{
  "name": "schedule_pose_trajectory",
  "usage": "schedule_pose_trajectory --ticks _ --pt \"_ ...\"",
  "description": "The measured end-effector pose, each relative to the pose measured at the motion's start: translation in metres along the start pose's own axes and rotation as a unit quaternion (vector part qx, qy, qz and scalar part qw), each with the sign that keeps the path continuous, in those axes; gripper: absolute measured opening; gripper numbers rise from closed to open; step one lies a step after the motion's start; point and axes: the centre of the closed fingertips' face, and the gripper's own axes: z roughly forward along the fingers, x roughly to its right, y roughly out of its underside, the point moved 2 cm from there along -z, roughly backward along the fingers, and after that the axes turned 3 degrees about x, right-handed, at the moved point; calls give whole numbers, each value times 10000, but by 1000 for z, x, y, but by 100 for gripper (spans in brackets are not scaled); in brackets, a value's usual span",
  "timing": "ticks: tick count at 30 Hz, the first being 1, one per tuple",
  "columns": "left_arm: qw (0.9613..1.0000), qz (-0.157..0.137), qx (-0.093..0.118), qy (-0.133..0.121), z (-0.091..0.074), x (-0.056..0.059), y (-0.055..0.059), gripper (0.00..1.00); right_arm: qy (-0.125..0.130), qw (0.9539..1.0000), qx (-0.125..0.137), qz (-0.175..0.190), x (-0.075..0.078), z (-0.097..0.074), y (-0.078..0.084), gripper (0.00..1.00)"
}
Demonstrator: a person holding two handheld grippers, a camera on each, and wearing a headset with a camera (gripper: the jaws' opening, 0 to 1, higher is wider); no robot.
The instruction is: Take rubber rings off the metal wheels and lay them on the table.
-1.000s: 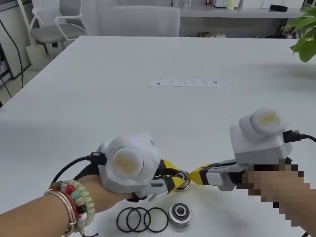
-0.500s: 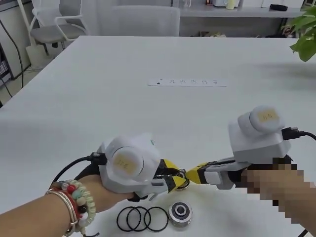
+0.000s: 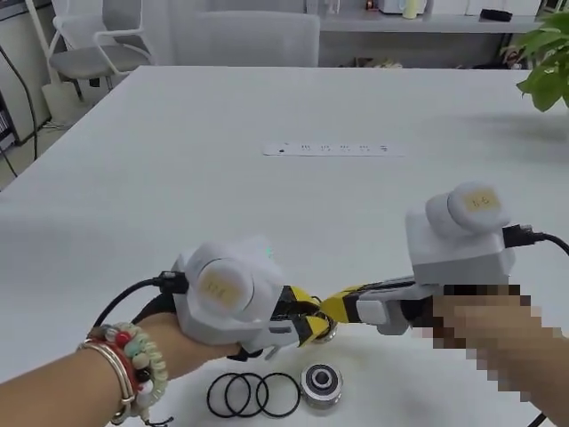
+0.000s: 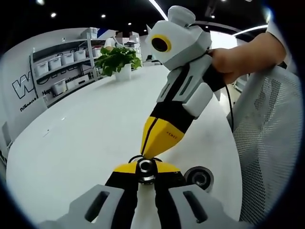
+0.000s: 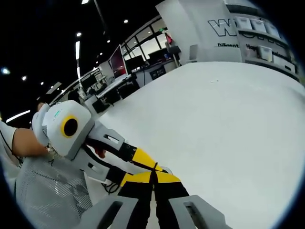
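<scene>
Metal wheel [image 4: 146, 170] sits clamped between the yellow tips of the left tongs [image 3: 315, 326], held just above the table [image 3: 222, 160] near its 6 o'clock edge in the head view. A thin black ring [image 4: 135, 158] arcs along this wheel's rim at about 11 o'clock in the left gripper view. The right tongs [image 4: 152, 151] reach in from 1 o'clock in that same view. Their jaws are pressed together and their point touches the wheel's rim at 12 o'clock; whether they pinch the ring there I cannot tell. In the right gripper view the two pairs of yellow tips meet nose to nose at 6 o'clock.

At 6 o'clock from the held wheel in the head view, a second wheel [image 3: 321, 383] lies flat on the table, apart from both tongs. At 9 o'clock from that second wheel, three loose rubber rings [image 3: 253, 394] lie flat in an overlapping row, the nearest one just beside the wheel.

Beaded bracelets [image 3: 133, 365] circle the wrist behind the left tongs, and a black cable [image 3: 133, 298] loops out from their white body at 9 o'clock. Well apart at 12 o'clock, a white power strip [image 3: 333, 149] lies across the table. Green plant leaves [image 3: 544, 62] show at 2 o'clock, and an office chair [image 3: 89, 44] stands beyond the table at 11 o'clock
</scene>
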Motion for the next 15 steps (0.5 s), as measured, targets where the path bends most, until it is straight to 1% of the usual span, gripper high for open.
schedule_pose_trajectory --ticks 2,5,6,7,8,9,10,11,12,13,15 --pt "9998 -77 -144 79 -3 -1 2 9 15 10000 -16 19 1 0 1 0" --pt "9999 -96 -72 116 -11 -5 -3 13 53 10000 -11 0 2 -1 0 0" --pt "9997 -166 -45 182 -13 -5 -4 15 49 10000 0 8 2 -1 -1 0" --pt "9983 -407 -57 412 -17 1 -4 19 42 10000 6 24 2 -1 -1 0" --pt "9980 -443 -16 460 -20 1 -5 23 44 10000 -2 35 2 -1 -1 0" --pt "9984 -335 -4 455 -24 0 -4 27 48 10000 -9 30 2 -1 0 0" --pt "9984 -261 -34 501 -26 1 -3 31 52 10000 -13 23 2 -1 0 0" --pt "9982 -187 -136 562 -31 2 0 35 49 10000 -17 19 2 -1 0 0" --pt "9978 -179 -211 601 -33 3 3 38 45 10000 -25 17 1 -1 0 0" --pt "9976 -152 -243 633 -37 4 4 42 43 10000 -24 16 0 -1 0 0" --pt "9973 -100 -271 679 -41 5 4 46 24 10000 -19 23 -1 -1 -1 0"
